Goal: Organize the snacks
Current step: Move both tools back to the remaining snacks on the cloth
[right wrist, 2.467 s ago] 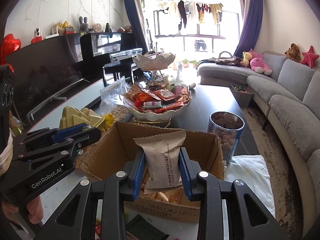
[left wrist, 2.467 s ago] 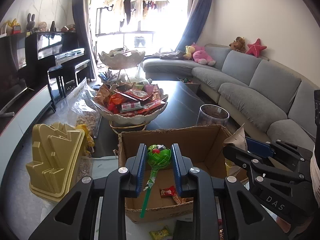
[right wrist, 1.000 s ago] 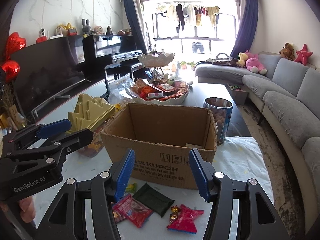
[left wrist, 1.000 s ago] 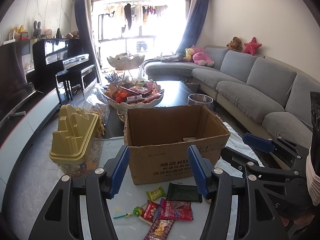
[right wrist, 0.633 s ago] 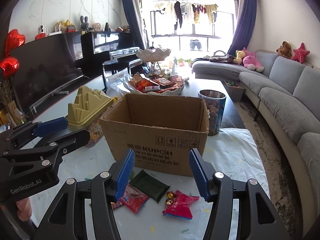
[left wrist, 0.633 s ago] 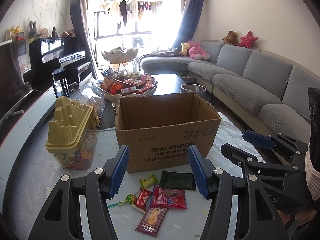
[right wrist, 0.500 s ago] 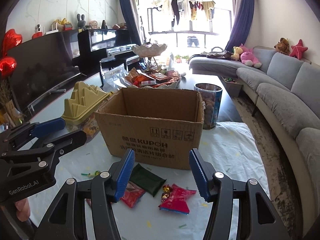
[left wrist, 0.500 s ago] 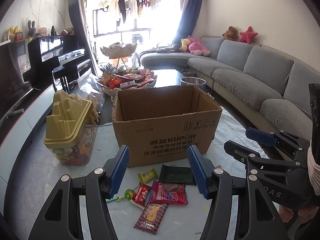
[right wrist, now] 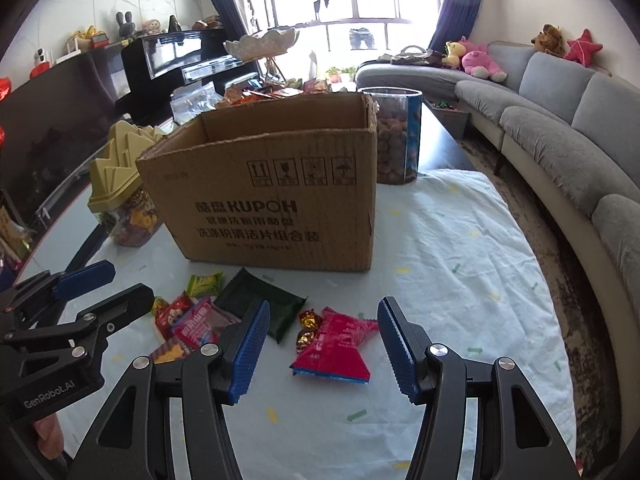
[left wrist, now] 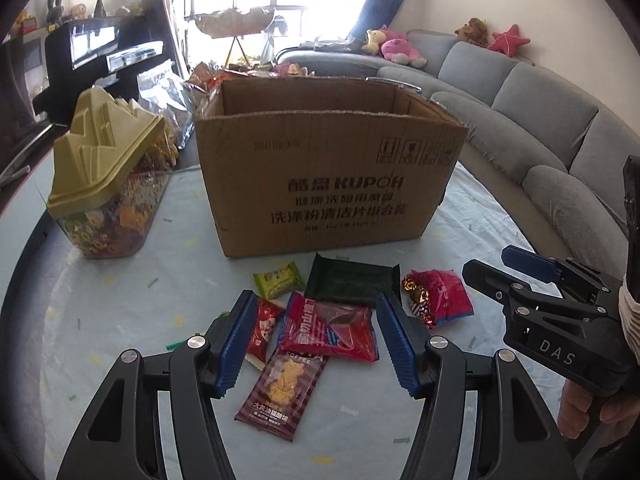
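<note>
Left wrist: "KUPOH" cardboard box (left wrist: 328, 168)

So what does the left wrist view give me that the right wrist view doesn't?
Only the left wrist view shows the whole brown coffee biscuit packet in front of the open left gripper. Only the right wrist view shows the clear tub of round snacks behind the box. Both show the cardboard box, the dark green packet, the pink packet, the yellow-lidded jar and the open right gripper.
</note>
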Available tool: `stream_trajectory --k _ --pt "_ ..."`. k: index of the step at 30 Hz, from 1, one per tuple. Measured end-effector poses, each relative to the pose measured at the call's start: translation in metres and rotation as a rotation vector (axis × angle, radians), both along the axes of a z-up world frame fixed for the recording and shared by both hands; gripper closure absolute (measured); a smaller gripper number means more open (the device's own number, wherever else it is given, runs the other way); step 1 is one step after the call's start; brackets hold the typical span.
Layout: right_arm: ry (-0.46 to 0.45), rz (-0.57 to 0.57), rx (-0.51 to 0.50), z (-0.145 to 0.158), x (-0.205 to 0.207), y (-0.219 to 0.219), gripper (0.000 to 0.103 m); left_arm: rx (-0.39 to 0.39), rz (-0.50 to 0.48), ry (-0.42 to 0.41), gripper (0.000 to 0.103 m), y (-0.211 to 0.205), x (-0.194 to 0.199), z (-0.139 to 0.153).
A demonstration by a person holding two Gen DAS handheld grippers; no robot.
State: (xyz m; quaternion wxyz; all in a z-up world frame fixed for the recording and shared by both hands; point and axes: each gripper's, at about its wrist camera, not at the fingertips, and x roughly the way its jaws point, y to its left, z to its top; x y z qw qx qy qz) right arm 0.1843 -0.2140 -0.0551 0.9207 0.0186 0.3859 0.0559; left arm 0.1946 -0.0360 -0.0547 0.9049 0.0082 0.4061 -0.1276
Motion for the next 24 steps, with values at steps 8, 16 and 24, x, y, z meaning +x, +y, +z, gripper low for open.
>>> stream_trajectory --k 8,16,24 --pt "0.058 -0.019 -0.003 -0.024 0.006 -0.001 0.046 -0.033 -0.012 0.084 0.041 0.005 0.008 -0.027" --pt "0.087 -0.029 0.003 -0.037 0.012 -0.004 0.046 -0.057 -0.026 0.105 0.043 0.003 0.016 -0.041" --pt "0.108 -0.033 0.014 -0.051 0.020 -0.008 0.046 -0.047 -0.027 0.147 0.048 -0.001 0.029 -0.057"
